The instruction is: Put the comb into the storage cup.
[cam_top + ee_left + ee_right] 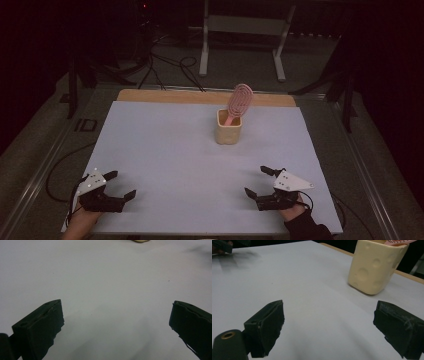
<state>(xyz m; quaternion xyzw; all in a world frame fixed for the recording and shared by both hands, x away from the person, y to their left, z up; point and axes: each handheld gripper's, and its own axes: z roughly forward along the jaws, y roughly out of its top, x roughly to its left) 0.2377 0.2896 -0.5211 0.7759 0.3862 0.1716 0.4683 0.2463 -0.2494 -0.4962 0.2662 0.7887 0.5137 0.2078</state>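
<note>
Only the pink brush (239,101) head clears the cup (229,131), its handle hidden; each hand-held gripper (120,186) (260,181) gapes empty.

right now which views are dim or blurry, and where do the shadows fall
High view: dim, dark surround, the white table sheet the one bright area. Left gripper view: soft focus, a faint grey shadow on the sheet between the open jaws. Right gripper view: near jaws blurred, yellow cup sharper with a small shadow at its base, left gripper motion-smeared at top left.

A cup (229,128) stands on the table (165,145), toward its far side and right of centre. A hairbrush (238,102) stands in it, leaning right. The left gripper (122,185) and right gripper (257,181) rest near the front corners, well apart.
</note>
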